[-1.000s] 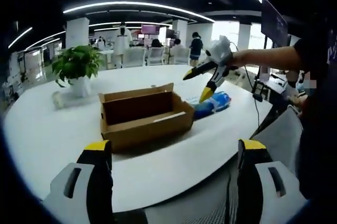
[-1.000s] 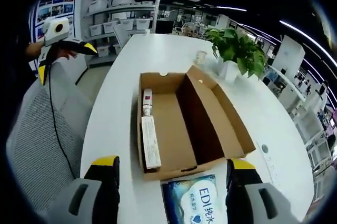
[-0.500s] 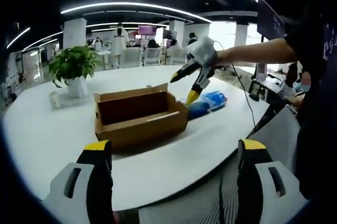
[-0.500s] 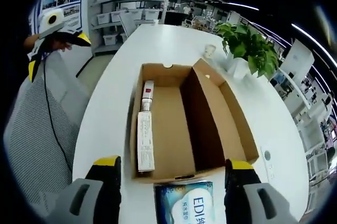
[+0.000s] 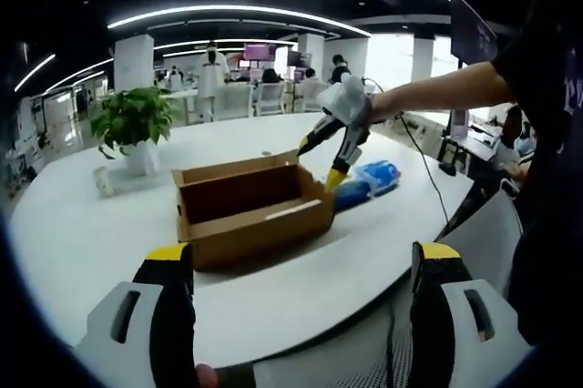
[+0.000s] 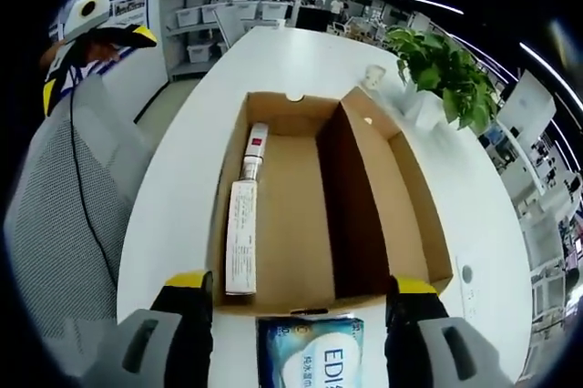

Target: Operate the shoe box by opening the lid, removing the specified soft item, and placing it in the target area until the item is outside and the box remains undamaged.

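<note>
Left gripper view: the left hand-held gripper waits open, low at the table edge — the right hand-held gripper, jaws parted, poises over the open shoe box.

Right gripper view: blue soft pack lies outside, touching the box's near end.

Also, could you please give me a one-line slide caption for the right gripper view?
Open right gripper above blue soft pack, facing open cardboard shoe box on white table.
</note>
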The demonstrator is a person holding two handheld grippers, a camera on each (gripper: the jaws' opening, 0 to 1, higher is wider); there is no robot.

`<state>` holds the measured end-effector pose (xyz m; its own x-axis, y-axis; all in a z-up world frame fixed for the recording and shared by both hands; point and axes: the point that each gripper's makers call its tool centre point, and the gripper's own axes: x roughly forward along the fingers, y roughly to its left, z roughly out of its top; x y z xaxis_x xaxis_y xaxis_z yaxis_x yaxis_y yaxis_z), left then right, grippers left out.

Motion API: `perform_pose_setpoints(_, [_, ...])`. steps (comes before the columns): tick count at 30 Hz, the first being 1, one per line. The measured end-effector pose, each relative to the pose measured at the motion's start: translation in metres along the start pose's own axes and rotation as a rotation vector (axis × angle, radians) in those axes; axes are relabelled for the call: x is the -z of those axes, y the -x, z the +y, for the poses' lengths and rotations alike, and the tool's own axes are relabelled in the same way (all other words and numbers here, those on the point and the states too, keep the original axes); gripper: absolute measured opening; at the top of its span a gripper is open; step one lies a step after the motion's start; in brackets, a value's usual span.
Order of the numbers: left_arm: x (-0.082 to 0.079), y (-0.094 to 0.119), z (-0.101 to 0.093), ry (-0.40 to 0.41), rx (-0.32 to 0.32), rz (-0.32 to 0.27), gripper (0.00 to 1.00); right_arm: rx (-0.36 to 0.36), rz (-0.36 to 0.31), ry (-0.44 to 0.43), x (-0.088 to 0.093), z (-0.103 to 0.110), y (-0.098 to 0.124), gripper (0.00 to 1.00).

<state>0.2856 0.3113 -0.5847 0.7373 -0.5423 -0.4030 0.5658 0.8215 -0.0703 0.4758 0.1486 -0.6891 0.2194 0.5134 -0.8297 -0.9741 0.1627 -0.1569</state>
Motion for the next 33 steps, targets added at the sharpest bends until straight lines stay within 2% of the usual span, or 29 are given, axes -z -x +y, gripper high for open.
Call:
perform_pose_setpoints(17, [0.005,0.000,0.005,-0.005,-0.029,0.023,0.97,-0.039,0.032,0.020,-0.002,0.002,-0.018,0.74])
perform_pose_setpoints(24, [0.003,0.001,0.008,0.002,-0.039,0.021,0.96,-0.081,0.057,0.019,0.000,0.007,-0.031,0.74])
perform_pose_setpoints(33, [0.002,0.003,0.011,0.010,-0.050,0.017,0.95,-0.113,0.106,0.024,0.007,0.016,-0.041,0.64])
